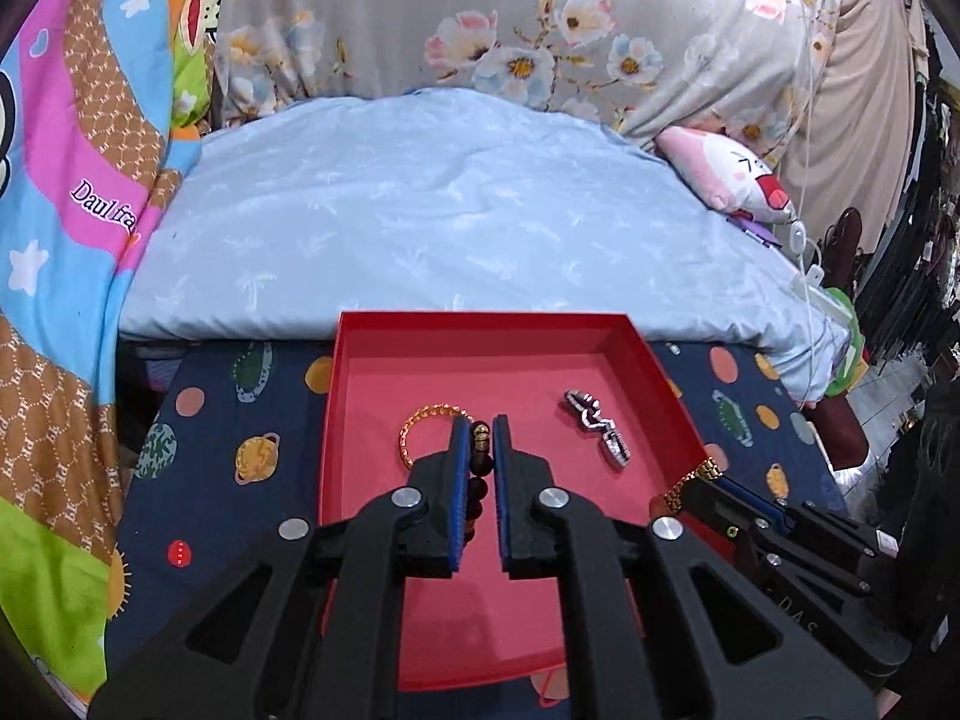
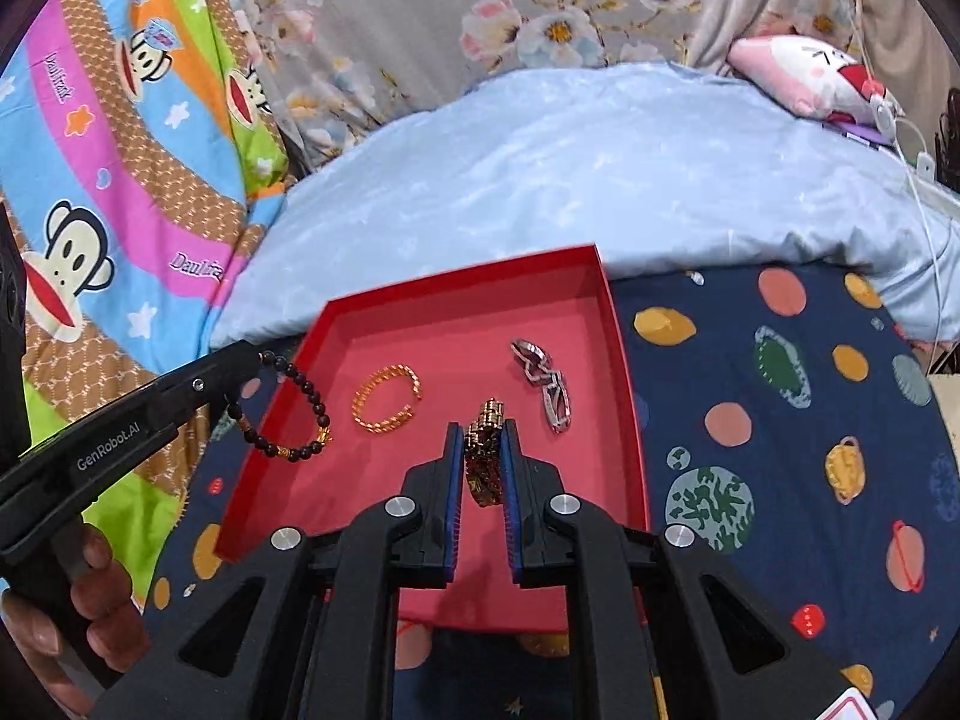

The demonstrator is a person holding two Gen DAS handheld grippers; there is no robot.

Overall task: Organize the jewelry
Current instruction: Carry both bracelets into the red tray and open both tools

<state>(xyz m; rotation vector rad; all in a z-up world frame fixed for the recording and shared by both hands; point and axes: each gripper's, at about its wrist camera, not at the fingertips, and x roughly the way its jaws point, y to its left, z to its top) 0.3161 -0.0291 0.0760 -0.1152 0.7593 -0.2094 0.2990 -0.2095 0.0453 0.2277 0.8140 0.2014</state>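
Left tongs (image 1: 482, 426) clamp bead bracelet (image 2: 294, 414) over tray rim (image 2: 270, 420); right tongs (image 2: 483, 426) clamp gold watchband (image 2: 487, 456).

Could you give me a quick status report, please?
Left gripper shut on beaded bracelet. Right gripper shut on gold watch band. Red tray below, nothing blocking.

Four pieces of jewelry are counted: two bracelets (image 2: 387, 399) (image 2: 549, 384) lying in one red tray (image 2: 627, 390), two held by grippers.
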